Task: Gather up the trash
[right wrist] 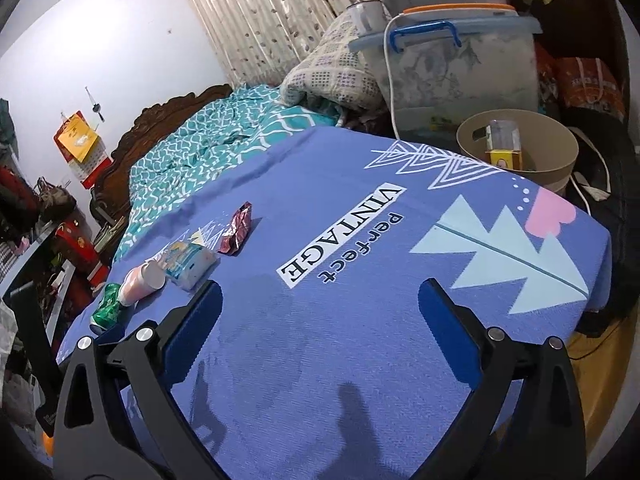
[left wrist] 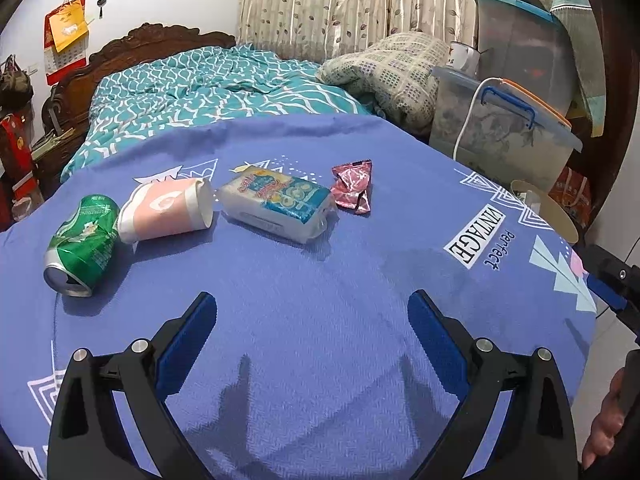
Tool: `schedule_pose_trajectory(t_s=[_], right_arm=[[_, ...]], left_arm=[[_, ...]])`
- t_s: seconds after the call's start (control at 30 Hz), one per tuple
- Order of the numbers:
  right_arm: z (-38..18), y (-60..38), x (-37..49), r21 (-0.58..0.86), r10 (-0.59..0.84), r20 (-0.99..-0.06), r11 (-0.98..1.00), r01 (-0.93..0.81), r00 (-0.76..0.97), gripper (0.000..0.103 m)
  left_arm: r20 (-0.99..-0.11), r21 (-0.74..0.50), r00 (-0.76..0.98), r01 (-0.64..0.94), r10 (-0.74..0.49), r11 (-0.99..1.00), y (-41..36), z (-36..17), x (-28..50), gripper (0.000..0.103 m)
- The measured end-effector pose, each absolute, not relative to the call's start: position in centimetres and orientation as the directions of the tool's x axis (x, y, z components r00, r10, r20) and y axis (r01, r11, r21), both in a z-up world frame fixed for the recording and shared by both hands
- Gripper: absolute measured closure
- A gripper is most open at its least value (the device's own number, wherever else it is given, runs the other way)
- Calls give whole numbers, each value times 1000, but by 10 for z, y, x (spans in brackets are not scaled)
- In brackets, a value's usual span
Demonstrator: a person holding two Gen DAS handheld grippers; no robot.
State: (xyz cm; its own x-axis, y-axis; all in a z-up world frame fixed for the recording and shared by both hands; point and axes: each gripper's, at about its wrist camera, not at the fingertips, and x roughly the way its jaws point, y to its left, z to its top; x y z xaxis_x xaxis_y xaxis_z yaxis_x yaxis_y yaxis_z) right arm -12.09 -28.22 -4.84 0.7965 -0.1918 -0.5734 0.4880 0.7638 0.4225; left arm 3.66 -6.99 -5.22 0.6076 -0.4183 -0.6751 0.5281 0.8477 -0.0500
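Both grippers, left [left wrist: 312,312] and right [right wrist: 320,300], gape empty over the cloth [left wrist: 320,360]; beyond them the can [left wrist: 82,244], lying beside the cup [left wrist: 166,210], could roll off if nudged.

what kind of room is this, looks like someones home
Most likely a bedroom in a lived-in home: a bed with a carved wooden headboard, a drawn curtain behind it, and stacked plastic storage boxes beside it.
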Motion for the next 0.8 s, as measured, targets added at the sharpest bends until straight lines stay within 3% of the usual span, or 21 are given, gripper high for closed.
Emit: schedule_pose_trajectory(t_s=[0.6, 0.8], right_arm=[[-58, -285, -142, 465, -154, -610, 725, 508, 777, 4], [-55, -284, -145, 468, -158, -606, 722, 510, 780, 4]], left_arm=[[-661, 7, 633, 542, -402, 840, -75, -27, 11, 9], [-666, -37, 601, 565, -442, 824, -72, -22, 9, 9]])
